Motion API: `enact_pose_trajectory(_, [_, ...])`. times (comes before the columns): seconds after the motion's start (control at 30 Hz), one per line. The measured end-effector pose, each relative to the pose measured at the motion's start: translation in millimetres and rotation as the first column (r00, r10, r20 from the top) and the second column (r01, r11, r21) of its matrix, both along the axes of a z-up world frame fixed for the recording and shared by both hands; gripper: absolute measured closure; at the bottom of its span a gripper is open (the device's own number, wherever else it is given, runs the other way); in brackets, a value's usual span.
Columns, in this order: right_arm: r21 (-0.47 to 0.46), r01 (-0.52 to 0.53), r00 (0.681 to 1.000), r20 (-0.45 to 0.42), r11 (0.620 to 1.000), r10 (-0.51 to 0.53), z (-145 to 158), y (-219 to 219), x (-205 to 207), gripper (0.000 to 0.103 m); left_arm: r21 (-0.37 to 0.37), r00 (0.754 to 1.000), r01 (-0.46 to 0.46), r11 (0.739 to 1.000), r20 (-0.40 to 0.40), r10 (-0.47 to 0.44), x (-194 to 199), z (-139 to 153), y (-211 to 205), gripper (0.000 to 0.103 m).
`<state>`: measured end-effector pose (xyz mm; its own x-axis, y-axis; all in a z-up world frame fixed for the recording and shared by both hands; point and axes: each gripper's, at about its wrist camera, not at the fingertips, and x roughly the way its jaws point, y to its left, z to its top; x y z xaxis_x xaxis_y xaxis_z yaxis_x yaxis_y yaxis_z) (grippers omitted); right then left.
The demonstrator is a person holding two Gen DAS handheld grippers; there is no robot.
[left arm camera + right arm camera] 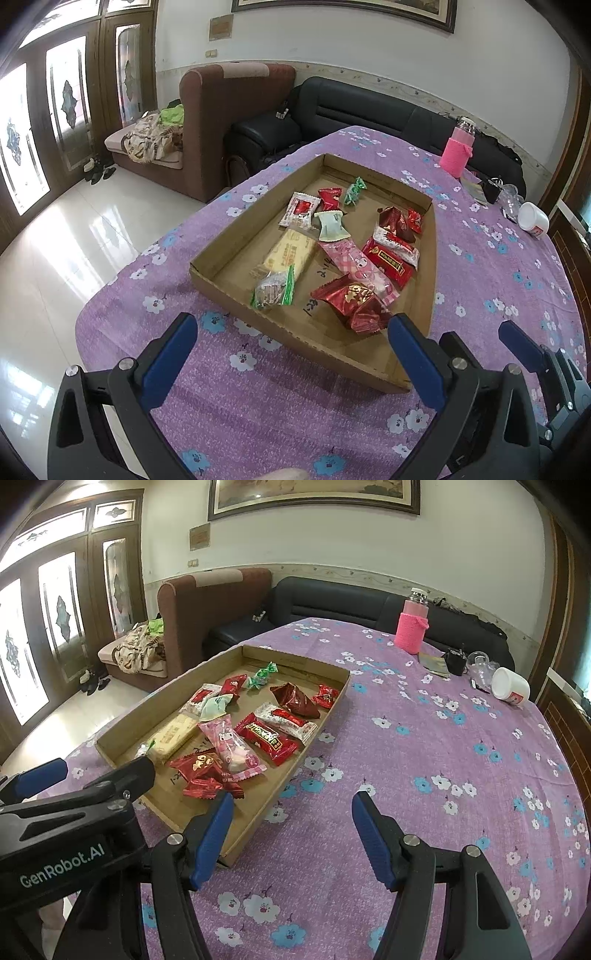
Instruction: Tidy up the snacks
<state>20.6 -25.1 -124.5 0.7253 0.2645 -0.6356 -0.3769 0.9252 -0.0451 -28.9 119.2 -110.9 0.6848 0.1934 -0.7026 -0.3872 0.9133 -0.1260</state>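
A shallow cardboard tray lies on the purple flowered tablecloth and holds several wrapped snacks: red packets, a pink one, a yellow bar, a green candy and a small green-edged bag. My left gripper hovers open at the tray's near edge, nothing between its fingers. My right gripper hangs open just right of the tray's near corner, also empty. Each gripper shows in the other's view.
A bottle in a pink knitted sleeve stands at the table's far side. A white jar, clear cups and small dark items lie at the far right. Sofas and a tiled floor are beyond the table's left edge.
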Motion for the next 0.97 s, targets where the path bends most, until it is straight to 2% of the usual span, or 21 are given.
enact_pose_trajectory(0.67, [-0.020, -0.008, 1.000, -0.022, 1.000, 0.008, -8, 7, 2, 0.032, -0.028, 1.000, -0.018, 0.999, -0.004, 0.017, -1, -2, 5, 0.000])
enact_pose_trajectory(0.97, [-0.014, -0.012, 0.999, -0.034, 1.000, 0.011, -9, 4, 5, 0.032, 0.019, 0.999, -0.024, 1.000, 0.034, 0.024, -2, 15, 2, 0.000])
